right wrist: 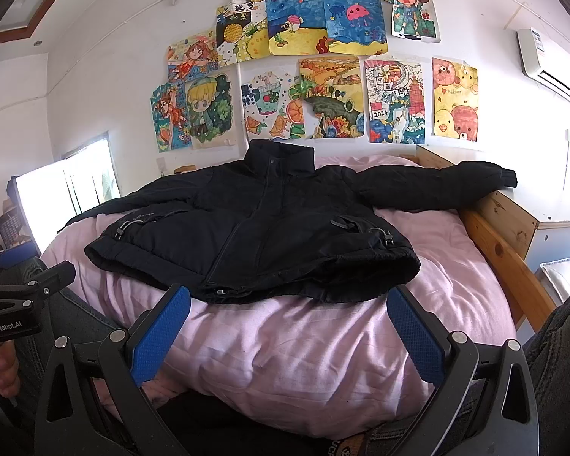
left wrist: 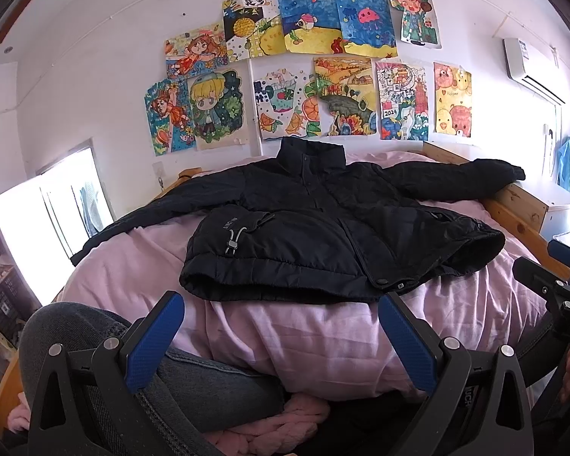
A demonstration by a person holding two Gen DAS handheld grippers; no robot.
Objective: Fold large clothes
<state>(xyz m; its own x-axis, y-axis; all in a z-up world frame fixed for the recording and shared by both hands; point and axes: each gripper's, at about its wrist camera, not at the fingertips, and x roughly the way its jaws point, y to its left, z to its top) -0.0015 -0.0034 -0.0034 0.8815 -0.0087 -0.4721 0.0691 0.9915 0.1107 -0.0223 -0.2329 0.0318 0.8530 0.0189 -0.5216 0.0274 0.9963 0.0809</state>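
Both claws, left claw (left wrist: 281,313) and right claw (right wrist: 288,306), are held spread and empty just short of the jacket (left wrist: 323,228), which is laid flat, front up, sleeves out, on the pink bed (right wrist: 285,342). Probably the sleeve (right wrist: 437,186) hanging over the wooden bed rail (right wrist: 501,235) should be pinched near the cuff and folded across the jacket's chest first. That rail overhang is shown best by the right view, while the far sleeve trailing off the jacket's other side is shown better by the left view.

Black gripper (left wrist: 281,326) frames, blue textured pads (right wrist: 414,332), silver screws, grey jeans (left wrist: 68,326)
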